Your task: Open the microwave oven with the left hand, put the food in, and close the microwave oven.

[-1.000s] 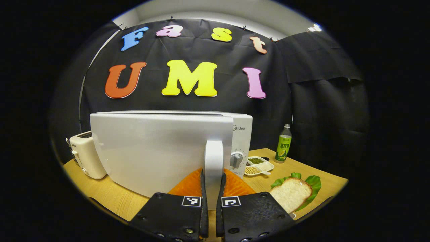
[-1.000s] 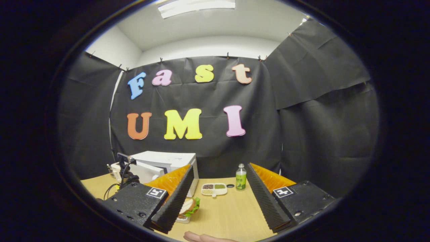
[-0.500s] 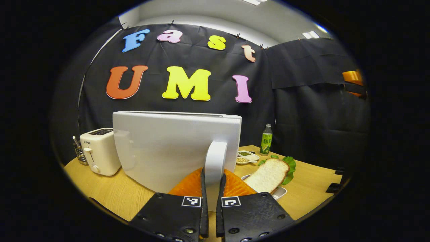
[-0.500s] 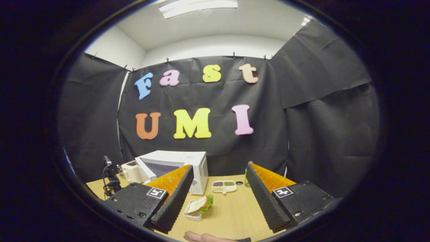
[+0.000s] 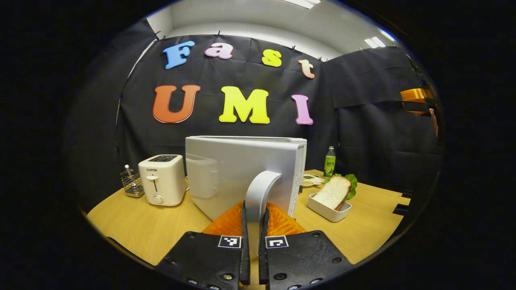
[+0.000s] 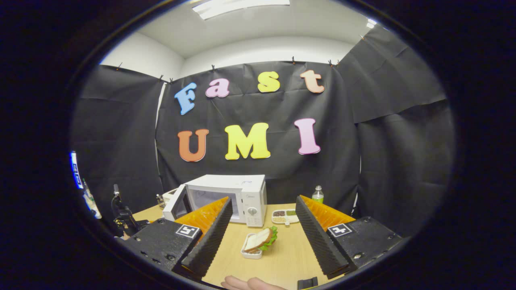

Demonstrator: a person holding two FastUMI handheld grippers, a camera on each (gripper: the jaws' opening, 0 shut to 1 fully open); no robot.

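Observation:
A white microwave (image 6: 238,189) stands at the back of the wooden table, its door (image 5: 238,177) swung wide open. My left gripper (image 5: 254,219) is shut on the door's white handle (image 5: 258,193). A sandwich of bread and lettuce lies in a small white tray (image 5: 328,211) right of the door; the same sandwich (image 6: 258,239) sits mid-table in the right gripper view. My right gripper (image 6: 262,229) hangs open well above and in front of the sandwich, holding nothing. It also appears far right in the left gripper view (image 5: 417,100).
A white toaster (image 5: 162,179) and a wire basket (image 5: 131,183) stand left of the microwave. A green bottle (image 5: 329,162) and a divided dish of beans (image 6: 285,216) sit at the back right. A hand (image 6: 246,284) and a small black object (image 6: 307,283) are at the table's near edge.
The left gripper has pulled the microwave door farther open, swinging left. The right gripper view has shifted so the microwave and sandwich now sit more centred.

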